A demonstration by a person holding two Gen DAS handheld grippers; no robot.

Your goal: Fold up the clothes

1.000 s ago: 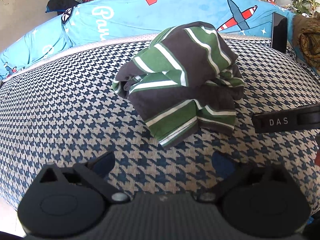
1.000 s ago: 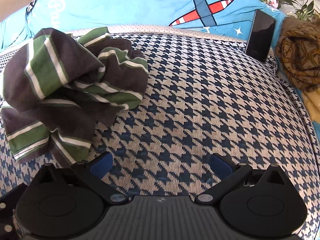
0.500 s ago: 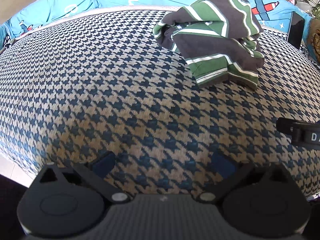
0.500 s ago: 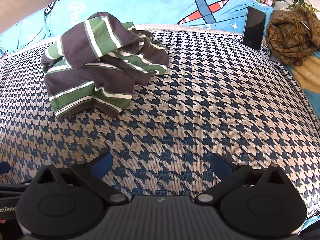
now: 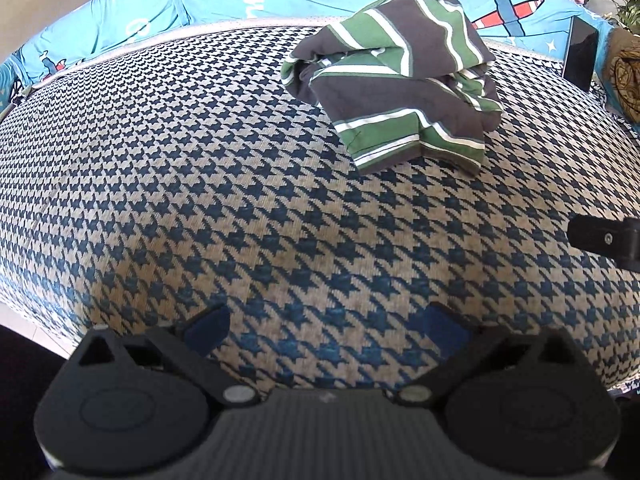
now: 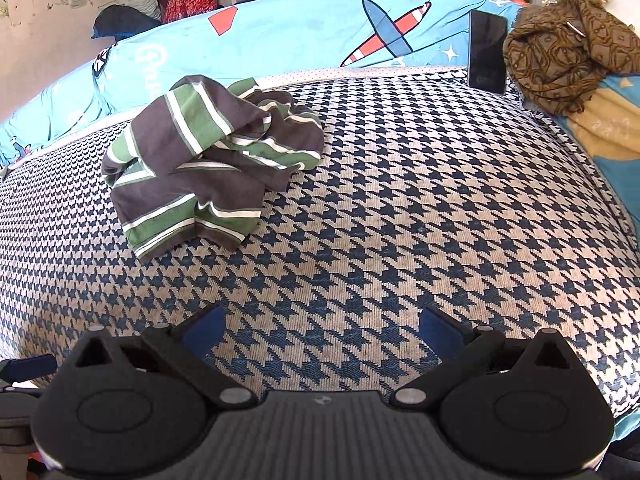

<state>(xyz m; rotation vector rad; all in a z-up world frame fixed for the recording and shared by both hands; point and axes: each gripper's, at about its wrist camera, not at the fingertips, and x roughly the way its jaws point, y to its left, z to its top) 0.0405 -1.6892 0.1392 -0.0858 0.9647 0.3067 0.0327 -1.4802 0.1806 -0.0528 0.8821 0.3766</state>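
**Both grippers spread and empty, garment bunched**

I hold the left gripper [image 5: 326, 322] and right gripper [image 6: 320, 322] spread wide, gripping nothing, above the houndstooth cover [image 6: 400, 220]. The striped garment [image 6: 208, 160] lies crumpled well ahead near the blue pillow [image 6: 300, 36], so no hem lies flat for pinching

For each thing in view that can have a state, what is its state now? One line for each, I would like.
Striped shirt: crumpled in a heap on the houndstooth cover, not folded.
Left tongs: open, holding nothing, apart from the shirt.
Right tongs: open, holding nothing, apart from the shirt.
Phone: standing upright against the blue cushion, screen dark.
Brown patterned cloth: bunched in a pile.
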